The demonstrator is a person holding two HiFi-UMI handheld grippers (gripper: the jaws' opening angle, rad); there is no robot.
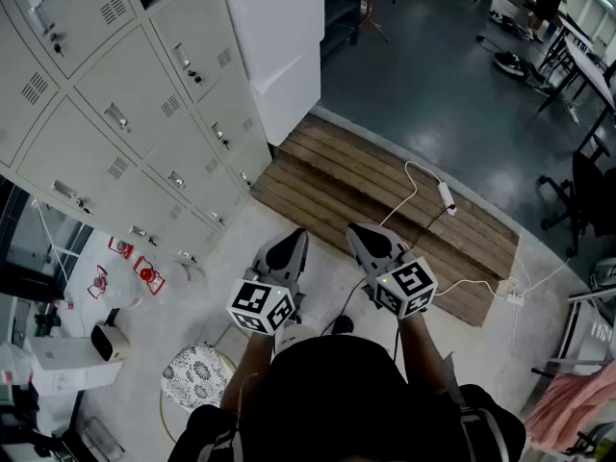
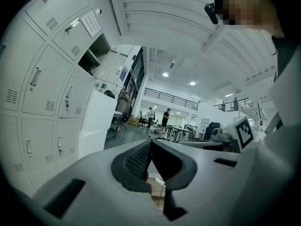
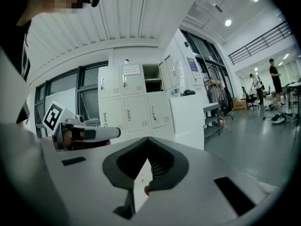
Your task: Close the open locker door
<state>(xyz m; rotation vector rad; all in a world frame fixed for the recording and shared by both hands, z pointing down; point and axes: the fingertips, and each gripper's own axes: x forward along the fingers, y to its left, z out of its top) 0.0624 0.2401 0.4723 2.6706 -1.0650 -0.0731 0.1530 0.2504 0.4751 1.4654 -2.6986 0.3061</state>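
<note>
Left gripper [image 1: 292, 240], right gripper [image 1: 364, 232] before lockers [image 1: 125, 114]

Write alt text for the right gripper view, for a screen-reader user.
The right gripper, jaws together and empty, points toward a bank of pale lockers with one upper compartment open. The left gripper shows at left; a grey-floored hall with distant people opens at right.

Lockers [image 1: 125, 114] stand left of the wooden pallet [image 1: 337, 176], a cable [image 1: 446, 196] lying on it.
</note>
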